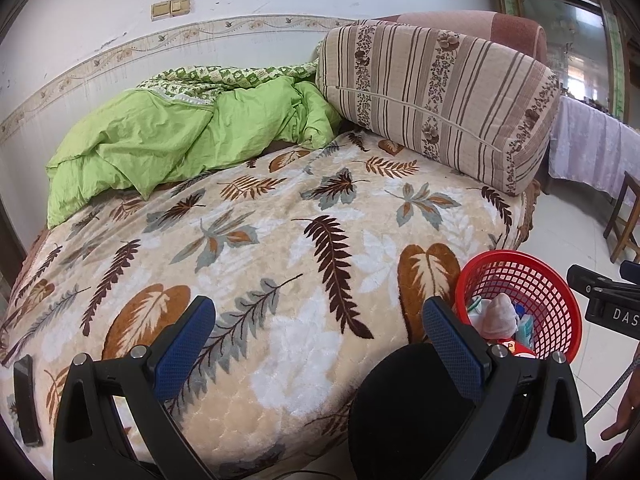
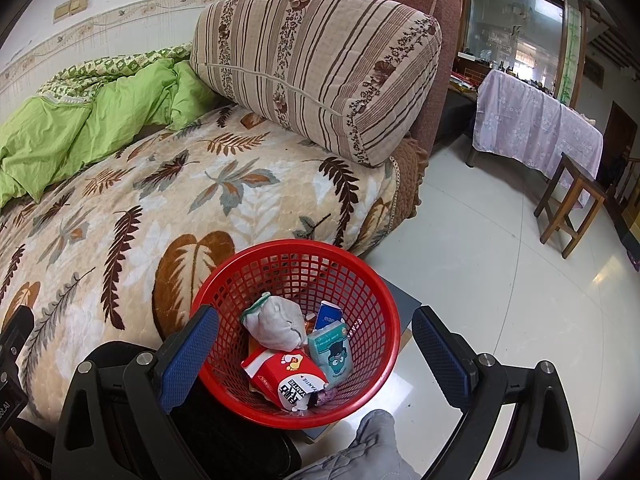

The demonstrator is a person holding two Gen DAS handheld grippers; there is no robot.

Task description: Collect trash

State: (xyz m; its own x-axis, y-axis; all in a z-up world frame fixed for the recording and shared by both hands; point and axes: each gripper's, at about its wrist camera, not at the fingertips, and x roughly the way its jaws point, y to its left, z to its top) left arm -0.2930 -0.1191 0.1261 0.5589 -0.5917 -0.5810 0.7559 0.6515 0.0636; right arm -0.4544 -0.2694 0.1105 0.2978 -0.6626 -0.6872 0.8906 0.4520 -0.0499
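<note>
Both grippers empty. Left gripper jaws spread wide, nothing between them, hanging over the near edge of the bed. Right gripper likewise wide open, poised just above the red basket, nothing held.

Basket sits beside the bed's near corner, on what looks like a low dark stand over the tiled floor. Inside it: a balled white sock or cloth, a red carton, a teal tissue pack, a blue-and-white packet tucked behind. So the trash I can see is already in.

My read: this is the checking stage, a sweep for leftovers. The leaf-print blanket looks clear of litter from both views. One dark flat item lies at the bed's left edge in the left wrist view; could be a phone or remote, cannot tell. I would not treat it as trash without a closer look.

To do this well: pan the left gripper slowly toward the green quilt and along the striped bolster, since folds could hide scraps. Keep the right gripper over the basket, clear of the rim, so that it is not tipped off its stand.
</note>
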